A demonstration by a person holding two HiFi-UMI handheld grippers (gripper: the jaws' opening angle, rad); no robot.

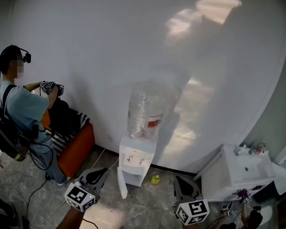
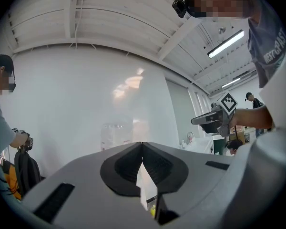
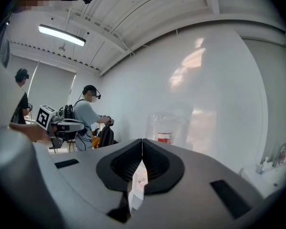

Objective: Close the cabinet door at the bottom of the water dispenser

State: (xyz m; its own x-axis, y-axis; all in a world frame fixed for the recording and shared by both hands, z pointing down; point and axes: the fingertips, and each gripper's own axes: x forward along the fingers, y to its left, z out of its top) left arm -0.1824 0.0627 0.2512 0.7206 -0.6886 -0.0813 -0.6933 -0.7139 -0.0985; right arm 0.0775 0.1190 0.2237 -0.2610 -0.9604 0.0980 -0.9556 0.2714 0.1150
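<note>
No text was legible. Red label (image 1: 153,123) on water bottle (image 1: 144,104) was too small to read. Shirt print (image 2: 272,44) was blurred. Left cube (image 1: 80,196) and right cube (image 1: 192,212) bore square black-white markers, no letters.

The water dispenser (image 1: 136,159) stands against the wall (image 1: 109,42), bottle (image 1: 148,109) on top (its cabinet door (image 1: 123,185) ajar below); a person (image 1: 24,113) stands far left, a sink unit (image 1: 238,173) right.

The grey floor (image 1: 148,206) before me bears the water dispenser (image 1: 135,162). A small yellow thing (image 1: 155,179) lies just beside it. A white sink unit (image 1: 231,175) stands farther right.
</note>
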